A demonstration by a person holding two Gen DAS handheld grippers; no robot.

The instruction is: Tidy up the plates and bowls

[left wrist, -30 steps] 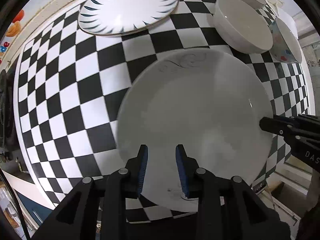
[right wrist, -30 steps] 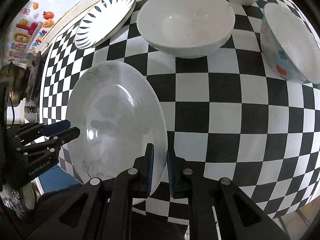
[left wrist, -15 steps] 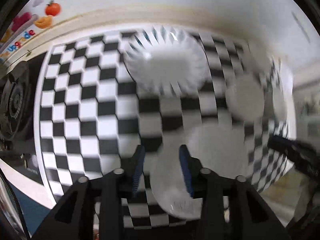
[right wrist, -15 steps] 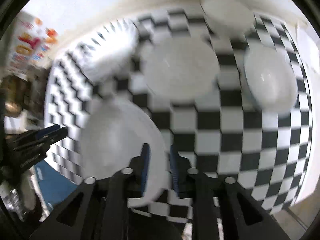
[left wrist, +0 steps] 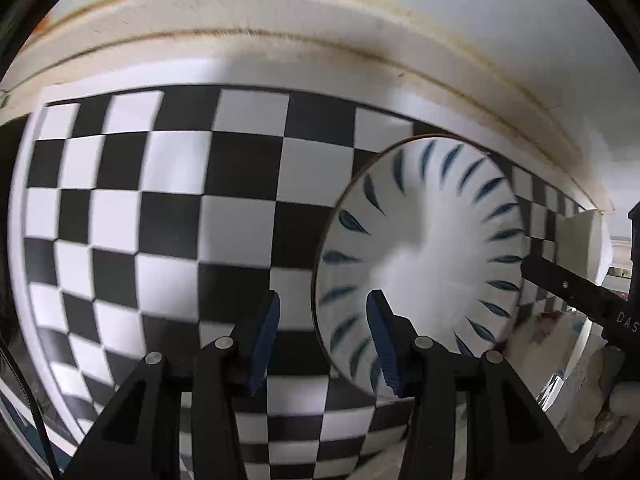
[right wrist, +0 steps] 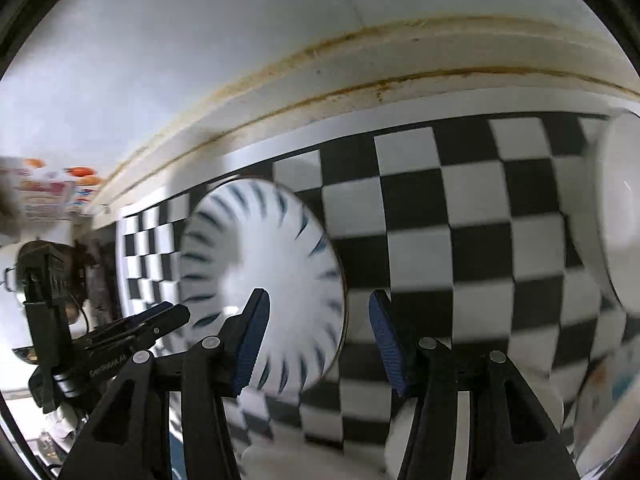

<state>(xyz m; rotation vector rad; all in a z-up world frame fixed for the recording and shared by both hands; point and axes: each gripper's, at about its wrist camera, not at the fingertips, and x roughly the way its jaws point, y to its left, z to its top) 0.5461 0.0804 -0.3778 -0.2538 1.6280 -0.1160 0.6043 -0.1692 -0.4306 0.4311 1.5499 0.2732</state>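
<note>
In the left wrist view, the checkered cloth [left wrist: 168, 216] is smeared by motion blur at the left side of the frame. The right finger of the left gripper [left wrist: 324, 340] hides the lower left rim of the leaf-pattern plate [left wrist: 424, 264]. At the lower right, a pale thing with red marks [left wrist: 556, 344] is too blurred to name.

In the right wrist view, the same plate [right wrist: 260, 276] is blurred, and its lower part is hidden behind the left finger of the right gripper [right wrist: 320, 340]. A white bowl [right wrist: 616, 216] is cut off by the right edge. The colourful stickers [right wrist: 48, 188] at the left are unreadable.
</note>
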